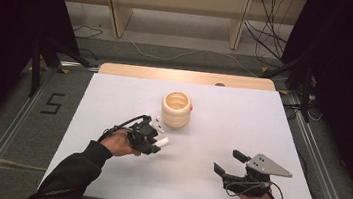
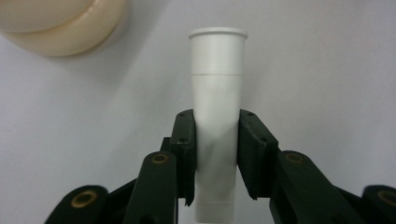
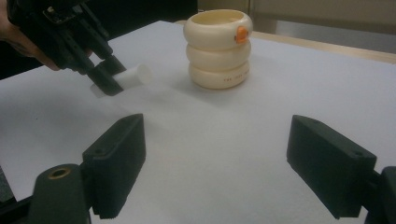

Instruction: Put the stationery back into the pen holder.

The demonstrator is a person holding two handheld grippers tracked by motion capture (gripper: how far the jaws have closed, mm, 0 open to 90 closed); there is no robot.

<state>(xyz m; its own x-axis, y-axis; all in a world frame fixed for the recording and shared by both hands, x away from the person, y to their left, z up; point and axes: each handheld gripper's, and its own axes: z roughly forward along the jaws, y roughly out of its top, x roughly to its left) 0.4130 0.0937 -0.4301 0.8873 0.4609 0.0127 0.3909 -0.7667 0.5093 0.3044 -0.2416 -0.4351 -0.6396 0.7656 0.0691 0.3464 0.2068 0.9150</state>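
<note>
Holding the white tube (image 2: 217, 116) in my left tool (image 1: 152, 139), I have the pickup done: the jaws are clenched on its middle, rim end pointing away from me, and it is lifted off the white tabletop (image 1: 243, 112). In the high view it sits just beside the cream ringed cup (image 1: 176, 109), short of it and a little to its left. My right tool (image 1: 230, 166) rests near my edge of the tabletop, well apart, jaws spread wide with nothing between them. What remains, I judge, is carrying the tube over the cup's open mouth, lowering it in, and letting go.
</note>
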